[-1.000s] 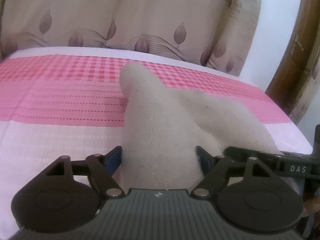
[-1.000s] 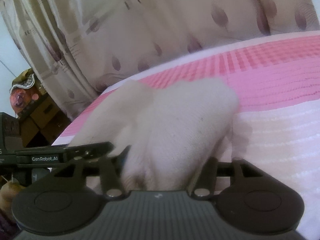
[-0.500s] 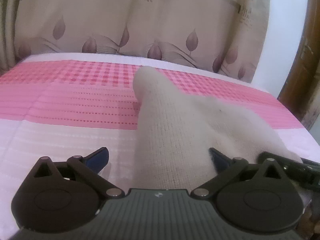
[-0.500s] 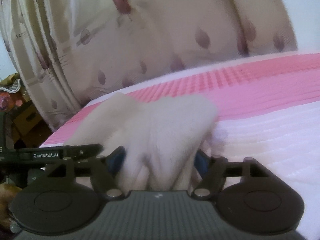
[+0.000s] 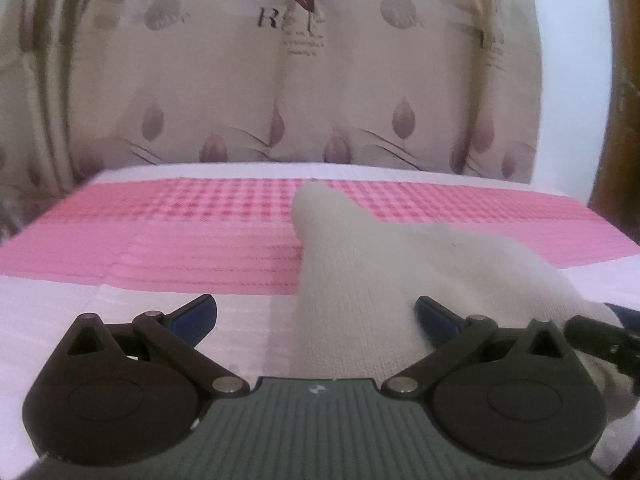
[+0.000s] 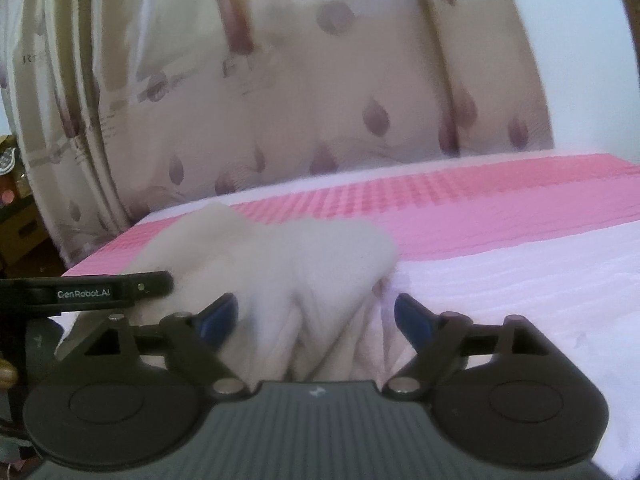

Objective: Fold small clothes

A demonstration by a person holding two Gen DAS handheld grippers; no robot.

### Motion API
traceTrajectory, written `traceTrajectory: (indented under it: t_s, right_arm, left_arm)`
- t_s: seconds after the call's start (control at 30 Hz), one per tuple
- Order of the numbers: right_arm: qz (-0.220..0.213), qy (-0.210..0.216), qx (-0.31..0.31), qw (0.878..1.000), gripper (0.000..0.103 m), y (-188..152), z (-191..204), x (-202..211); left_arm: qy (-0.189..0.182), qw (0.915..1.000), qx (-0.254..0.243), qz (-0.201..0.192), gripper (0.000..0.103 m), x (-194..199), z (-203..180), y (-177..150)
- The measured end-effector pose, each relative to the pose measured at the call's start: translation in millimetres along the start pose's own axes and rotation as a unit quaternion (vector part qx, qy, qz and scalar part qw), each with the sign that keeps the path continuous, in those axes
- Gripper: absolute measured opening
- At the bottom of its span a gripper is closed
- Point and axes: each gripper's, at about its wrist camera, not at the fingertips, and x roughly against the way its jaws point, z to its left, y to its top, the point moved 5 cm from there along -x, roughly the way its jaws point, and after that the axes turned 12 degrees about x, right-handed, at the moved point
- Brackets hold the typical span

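Observation:
A small cream knitted garment (image 5: 360, 280) lies on the pink-and-white bedcover (image 5: 160, 240), running away from me toward the far edge. My left gripper (image 5: 316, 312) is open, its blue pads (image 5: 192, 314) spread either side of the garment's near end. In the right wrist view the same garment (image 6: 288, 264) lies bunched with folds at its near end. My right gripper (image 6: 316, 320) is open, its pads (image 6: 412, 324) apart around the cloth. The left gripper's finger (image 6: 92, 292) lies against the garment's left side.
A beige curtain with leaf prints (image 5: 300, 80) hangs behind the bed. A wooden door frame (image 5: 616, 120) stands at the right. Boxes and clutter (image 6: 16, 208) sit off the bed's left edge. The right gripper's finger (image 5: 600, 336) shows at the lower right of the left wrist view.
Both grippers have opened wider, letting go of the garment's near end. Both have tilted up and drawn back a little; the garment rests on the bed.

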Motion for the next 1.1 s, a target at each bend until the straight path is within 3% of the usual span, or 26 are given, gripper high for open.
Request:
traceTrajectory:
  t_s: [0.07, 0.27, 0.53, 0.8, 1.1]
  right_arm:
    - [0.001, -0.017, 0.008, 1.0, 0.093, 0.1, 1.2, 3.0]
    - [-0.003, -0.077, 0.041, 0.996, 0.097, -0.5, 8.1, 14.9]
    - [-0.027, -0.083, 0.04, 0.995, 0.098, -4.6, 14.5, 35.8]
    - [-0.071, -0.106, 0.063, 0.99, 0.098, 4.3, 27.8, 67.5]
    - [-0.09, -0.103, 0.053, 0.989, 0.099, 16.8, 33.6, 89.5]
  left_arm:
    - [0.008, 0.9999, -0.004, -0.006, 0.103, 4.4, -1.7, 0.7]
    - [0.024, 0.9992, -0.014, -0.029, 0.103, 20.6, -3.4, 3.7]
    - [0.04, 0.9965, 0.021, -0.07, 0.103, 48.5, 7.9, 10.8]
    - [0.051, 0.9919, -0.022, -0.114, 0.103, 81.6, -1.4, 20.3]
    - [0.034, 0.9879, -0.002, -0.152, 0.103, 119.1, -9.6, 35.4]
